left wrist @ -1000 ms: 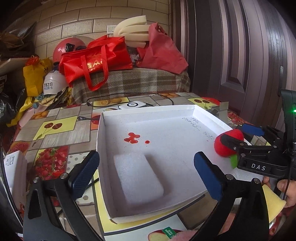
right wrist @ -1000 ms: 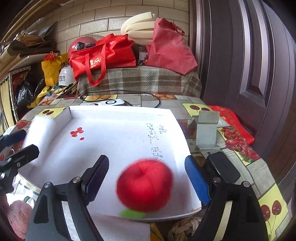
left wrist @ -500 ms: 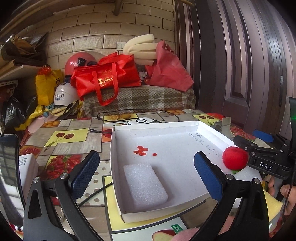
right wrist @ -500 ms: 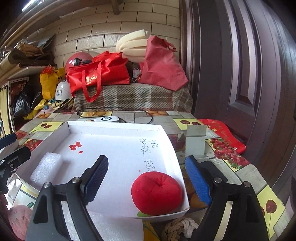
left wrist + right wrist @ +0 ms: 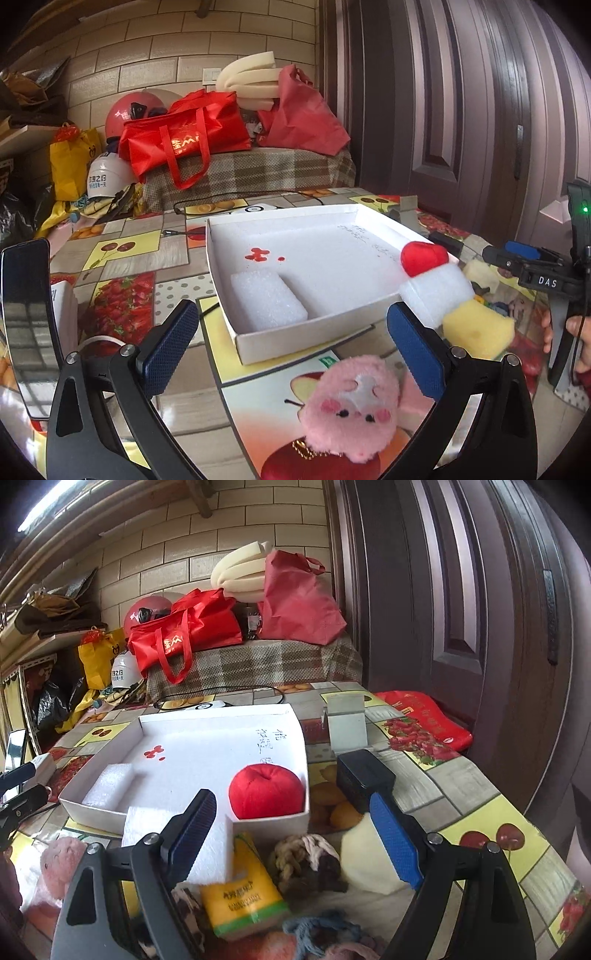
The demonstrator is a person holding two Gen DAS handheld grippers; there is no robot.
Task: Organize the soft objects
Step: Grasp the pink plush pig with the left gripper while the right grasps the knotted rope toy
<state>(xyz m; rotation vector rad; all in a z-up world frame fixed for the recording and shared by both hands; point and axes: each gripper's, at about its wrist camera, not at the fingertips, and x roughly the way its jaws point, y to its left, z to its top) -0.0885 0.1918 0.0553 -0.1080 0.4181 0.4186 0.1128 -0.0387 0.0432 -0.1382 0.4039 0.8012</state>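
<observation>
A white shallow box (image 5: 314, 334) (image 5: 266, 821) lies on the table. Inside it lie a white foam block (image 5: 267, 301) (image 5: 107, 784) and a red plush apple (image 5: 266, 793) (image 5: 423, 256) in its near right corner. My left gripper (image 5: 291, 343) is open and empty, above a pink plush pig (image 5: 351, 402). My right gripper (image 5: 293, 825) is open and empty, above a pile of soft things: a white foam block (image 5: 207, 849), a yellow sponge (image 5: 242, 890), a knotted rope toy (image 5: 308, 860) and a cream foam piece (image 5: 364, 860).
A black phone (image 5: 27, 325) stands at the left. A small black box (image 5: 364, 775) and a grey stand (image 5: 345, 723) sit right of the white box. Red bags (image 5: 184, 136) and helmets sit on a bench behind. A dark door (image 5: 480, 609) is at the right.
The right gripper let go of the red apple, which now rests in the box. Both grippers have drawn back toward me, so the pig and the soft pile have come into view.
</observation>
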